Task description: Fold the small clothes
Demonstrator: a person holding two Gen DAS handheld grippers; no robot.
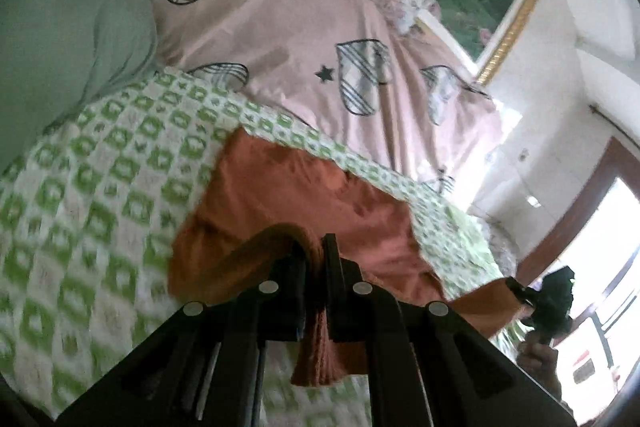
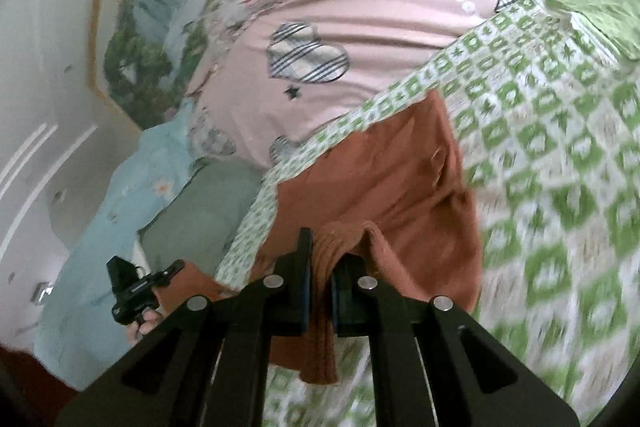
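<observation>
The left tool is clamped nearly shut on a bunched edge of the rust-orange garment, and the right tool is likewise pinched tight on the neighbouring edge of the same garment. The rest of the garment lies ahead of both tools on the green checked blanket covering the bed. In judgement, the fold is best done by carrying both edges forward level and together, cloth taut between the tools, onto the far hem.
</observation>
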